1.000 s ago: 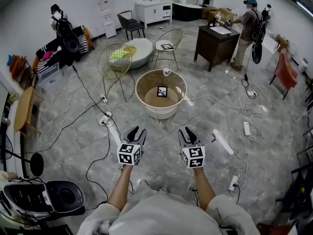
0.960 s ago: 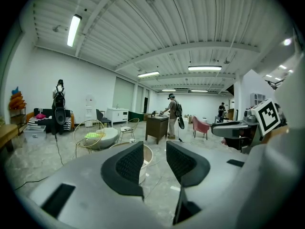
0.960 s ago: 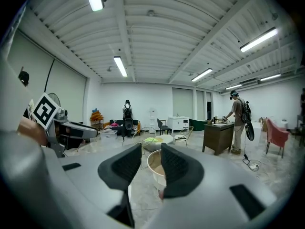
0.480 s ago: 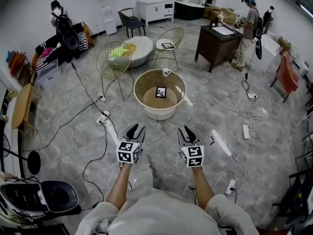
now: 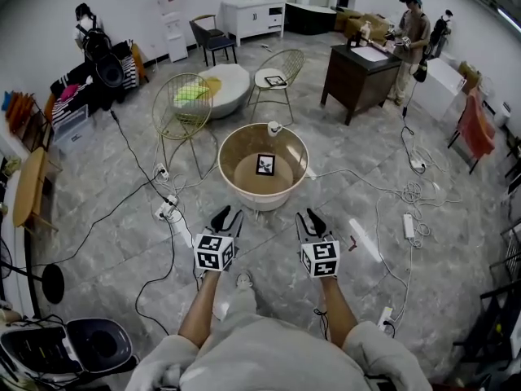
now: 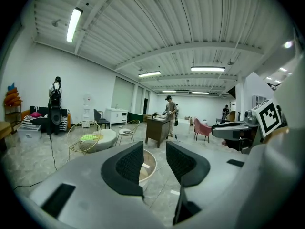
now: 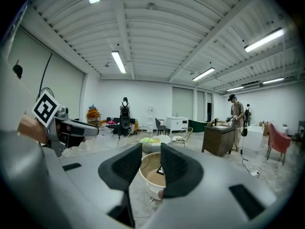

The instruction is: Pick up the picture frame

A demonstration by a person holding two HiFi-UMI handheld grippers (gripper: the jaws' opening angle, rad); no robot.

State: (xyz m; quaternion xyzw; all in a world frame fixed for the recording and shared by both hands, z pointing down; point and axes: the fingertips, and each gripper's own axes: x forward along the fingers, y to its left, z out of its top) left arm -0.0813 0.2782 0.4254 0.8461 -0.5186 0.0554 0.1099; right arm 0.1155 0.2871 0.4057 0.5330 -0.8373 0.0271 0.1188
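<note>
head view. the picture frame point(image 5: 265, 164) stands, leaning, on the wooden bottom of a round tub point(image 5: 260, 199) on the grey floor point(image 5: 342, 210). the left gripper point(image 5: 226, 217) and right gripper point(image 5: 308, 218) hover side by side on the near side of the tub, well apart from the frame (each claw narrowly parted, nothing between its jaws).

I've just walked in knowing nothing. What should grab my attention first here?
The large round beige tub in the middle of the grey floor, with a small black picture frame inside. Nearest the camera, the left tool and right tool point at it, both open and empty.
</note>
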